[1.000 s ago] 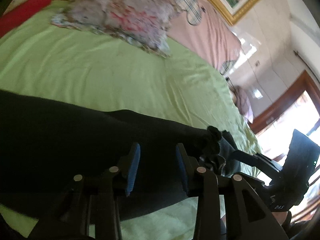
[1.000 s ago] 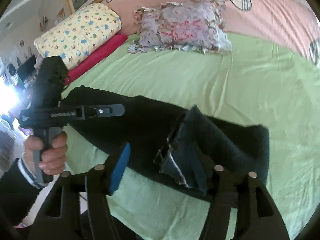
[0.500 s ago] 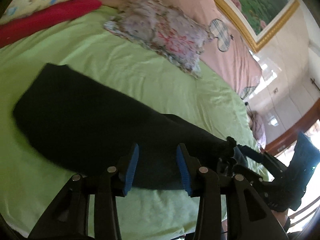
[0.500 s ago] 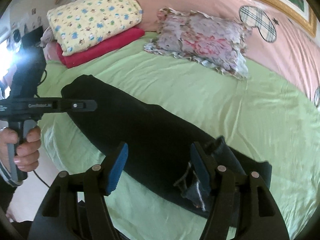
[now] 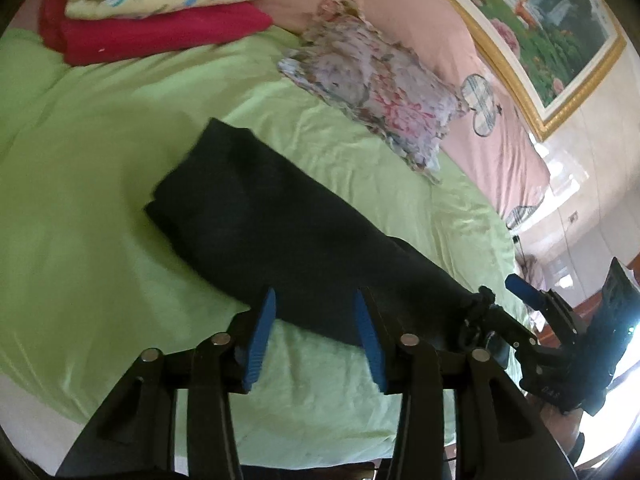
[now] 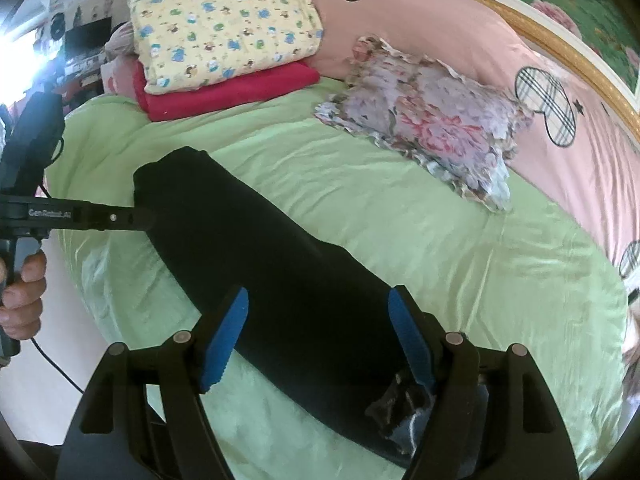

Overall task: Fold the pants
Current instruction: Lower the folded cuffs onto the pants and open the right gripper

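The black pants (image 5: 280, 240) lie as one long strip across the green bed sheet (image 5: 100, 160); they also show in the right wrist view (image 6: 280, 272). My left gripper (image 5: 316, 336) is open and empty, above the near edge of the pants. My right gripper (image 6: 316, 336) is open wide over the pants, its right finger close to the bunched waistband (image 6: 400, 404). In the left wrist view the right gripper (image 5: 520, 312) sits at the waistband end. In the right wrist view the left gripper (image 6: 80, 216) is at the leg end.
A floral pillow (image 6: 432, 120) lies at the back of the bed. A yellow patterned quilt (image 6: 224, 28) sits on a red folded blanket (image 6: 224, 96) at the back left. A pink headboard (image 6: 460, 28) runs behind. The bed edge (image 6: 120, 320) is near on the left.
Both grippers have pulled back and up from the pants. The right gripper has let the bunched waistband drop, and the pants now lie flat and stretched out on the sheet.
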Demonstrator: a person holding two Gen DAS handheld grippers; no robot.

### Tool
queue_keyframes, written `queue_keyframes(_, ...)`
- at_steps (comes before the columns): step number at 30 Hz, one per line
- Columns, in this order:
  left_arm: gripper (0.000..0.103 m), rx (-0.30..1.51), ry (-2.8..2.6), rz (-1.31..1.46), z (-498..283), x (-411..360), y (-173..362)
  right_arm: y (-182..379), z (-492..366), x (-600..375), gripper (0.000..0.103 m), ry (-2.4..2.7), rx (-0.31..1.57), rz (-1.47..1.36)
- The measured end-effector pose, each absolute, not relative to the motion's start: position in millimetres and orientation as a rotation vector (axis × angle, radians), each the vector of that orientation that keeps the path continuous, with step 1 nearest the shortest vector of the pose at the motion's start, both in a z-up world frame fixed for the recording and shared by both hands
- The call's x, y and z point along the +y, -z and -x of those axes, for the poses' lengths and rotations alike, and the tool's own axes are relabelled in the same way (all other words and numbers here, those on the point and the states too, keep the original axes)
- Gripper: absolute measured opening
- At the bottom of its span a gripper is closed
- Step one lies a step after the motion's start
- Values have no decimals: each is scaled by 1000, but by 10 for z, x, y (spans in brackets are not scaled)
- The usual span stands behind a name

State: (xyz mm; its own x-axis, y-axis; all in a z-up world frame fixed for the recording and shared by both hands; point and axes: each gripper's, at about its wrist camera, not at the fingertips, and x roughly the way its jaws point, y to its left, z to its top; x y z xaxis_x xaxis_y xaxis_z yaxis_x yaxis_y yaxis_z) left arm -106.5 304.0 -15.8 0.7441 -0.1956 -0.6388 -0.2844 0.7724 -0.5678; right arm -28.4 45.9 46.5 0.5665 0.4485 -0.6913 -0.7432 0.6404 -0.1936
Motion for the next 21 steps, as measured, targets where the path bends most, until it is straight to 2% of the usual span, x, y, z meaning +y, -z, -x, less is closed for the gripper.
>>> queue_keyframes(19,48,731,-118,804,1279,3285,288,-392,215,987,75,-803,634,604)
queue_keyframes(21,52,730,-126,814,1279,3300,298,-375,194,1038,76,-810,637,612)
